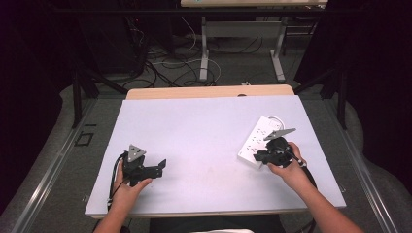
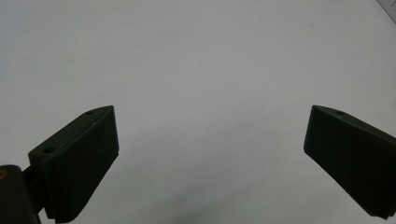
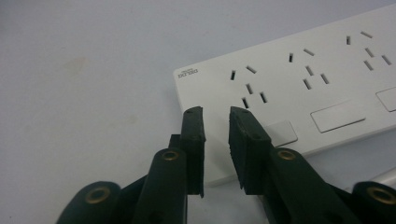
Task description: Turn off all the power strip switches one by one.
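The right claw (image 3: 215, 116), jaws nearly closed and holding nothing, hovers at the near end of the white power strip (image 1: 261, 140), which lies at 3 o'clock on the surface (image 1: 194, 141), its long axis running 1-to-7. The left claw (image 1: 158, 167) gapes wide, empty.

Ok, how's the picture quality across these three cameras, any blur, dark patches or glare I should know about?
High view: even light on the white table, surroundings nearly black, the power strip soft in detail. Left gripper view: the near fingers blurred and dark, a faint shadow under them. Right gripper view: the strip's socket slots are sharp, no glare, the fingers fairly crisp.
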Available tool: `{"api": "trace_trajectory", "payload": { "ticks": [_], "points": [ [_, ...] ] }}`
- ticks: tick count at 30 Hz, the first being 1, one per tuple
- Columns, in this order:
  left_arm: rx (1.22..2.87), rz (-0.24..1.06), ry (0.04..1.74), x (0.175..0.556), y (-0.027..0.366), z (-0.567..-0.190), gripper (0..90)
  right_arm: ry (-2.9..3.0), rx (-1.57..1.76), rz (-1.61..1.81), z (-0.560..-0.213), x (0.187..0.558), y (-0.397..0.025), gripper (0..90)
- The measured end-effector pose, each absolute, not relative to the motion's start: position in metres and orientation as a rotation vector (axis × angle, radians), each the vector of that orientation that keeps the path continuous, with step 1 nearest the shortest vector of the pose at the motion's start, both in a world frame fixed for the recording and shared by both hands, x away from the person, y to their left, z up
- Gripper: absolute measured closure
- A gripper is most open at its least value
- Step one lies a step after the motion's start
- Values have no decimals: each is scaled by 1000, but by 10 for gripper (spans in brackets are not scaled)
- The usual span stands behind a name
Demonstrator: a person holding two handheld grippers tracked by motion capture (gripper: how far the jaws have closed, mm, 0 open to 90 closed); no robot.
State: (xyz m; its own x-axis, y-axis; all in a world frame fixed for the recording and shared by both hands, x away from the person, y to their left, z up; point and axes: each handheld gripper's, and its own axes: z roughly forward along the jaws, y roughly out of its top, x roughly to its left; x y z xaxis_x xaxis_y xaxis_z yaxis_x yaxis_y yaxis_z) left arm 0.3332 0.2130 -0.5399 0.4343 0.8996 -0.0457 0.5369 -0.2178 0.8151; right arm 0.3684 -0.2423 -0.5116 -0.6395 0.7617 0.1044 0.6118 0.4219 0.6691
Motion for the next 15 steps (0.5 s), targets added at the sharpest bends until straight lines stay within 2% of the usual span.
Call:
{"api": "trace_trajectory", "payload": {
  "ticks": [6,10,15],
  "points": [
    [1890,573,1216,333,213,-540,34,2389,1239,1081,-511,360,-250,573],
    [1889,574,1217,333,213,-540,33,2338,1249,1110,-510,355,-258,519],
    [1891,573,1217,333,213,-540,33,2260,1232,1125,-511,348,-264,403]
  ]
}}
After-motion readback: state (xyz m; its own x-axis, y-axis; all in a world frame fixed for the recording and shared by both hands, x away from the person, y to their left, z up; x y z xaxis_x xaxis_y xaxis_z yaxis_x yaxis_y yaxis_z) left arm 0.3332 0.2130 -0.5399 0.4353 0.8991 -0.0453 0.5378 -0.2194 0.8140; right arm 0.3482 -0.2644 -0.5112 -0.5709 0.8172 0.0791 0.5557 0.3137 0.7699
